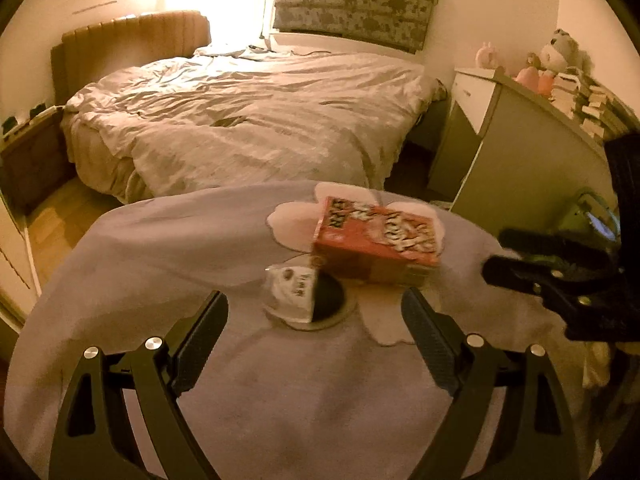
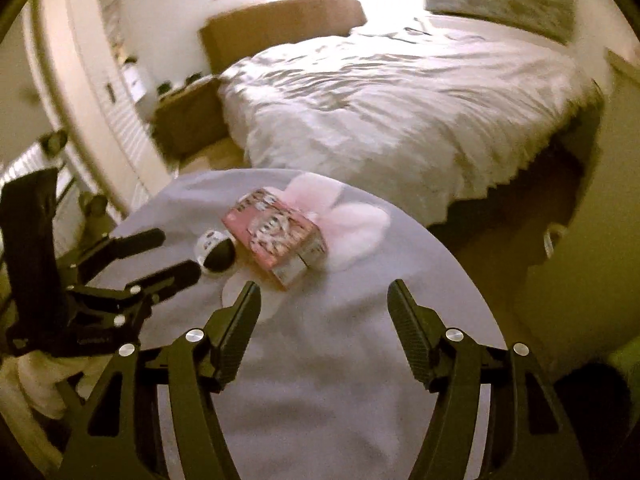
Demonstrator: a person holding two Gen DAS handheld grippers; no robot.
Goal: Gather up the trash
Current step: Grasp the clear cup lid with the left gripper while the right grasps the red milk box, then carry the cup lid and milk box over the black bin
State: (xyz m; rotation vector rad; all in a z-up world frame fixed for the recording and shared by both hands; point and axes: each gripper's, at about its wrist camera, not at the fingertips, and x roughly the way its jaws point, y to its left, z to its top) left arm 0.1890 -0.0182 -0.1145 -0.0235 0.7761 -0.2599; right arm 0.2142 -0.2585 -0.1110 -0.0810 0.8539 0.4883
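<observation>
A round table [image 1: 160, 248] draped in a pale lavender cloth is seen beneath both grippers, with flower-shaped pink mats [image 1: 292, 224] laid on it. Behind the table, a bed [image 1: 248, 120] covered by a rumpled white duvet is shown, backed by a padded tan headboard [image 1: 136, 36]. A grey-green cabinet [image 1: 520, 152] is placed to the right of the bed, and stacked books [image 1: 592, 108] and plush toys [image 1: 556, 56] are kept on top of it.

A red snack box [image 1: 376, 236] is found near the middle of the table, lying flat on the mats, with pale printed shapes on its upper face; the lettering is blurred. Just beside it, at its near-left corner, a small crumpled white wrapper [image 1: 292, 288] with dark print is seen resting on a dark round object [image 1: 330, 296]; whether the wrapper touches the box cannot be told.

The left gripper [image 1: 316, 312] is held just short of the wrapper, its fingers spread wide and nothing held between them. In the right wrist view it [image 2: 172, 256] is seen from the side, close to the wrapper [image 2: 210, 240]. The right gripper [image 2: 324, 300] is held near the table's front, its fingers likewise spread wide and holding nothing, with the box [image 2: 276, 236] ahead of it and bare cloth between. In the left wrist view it [image 1: 500, 256] enters from the right, beside the box, with no object between its fingers.
</observation>
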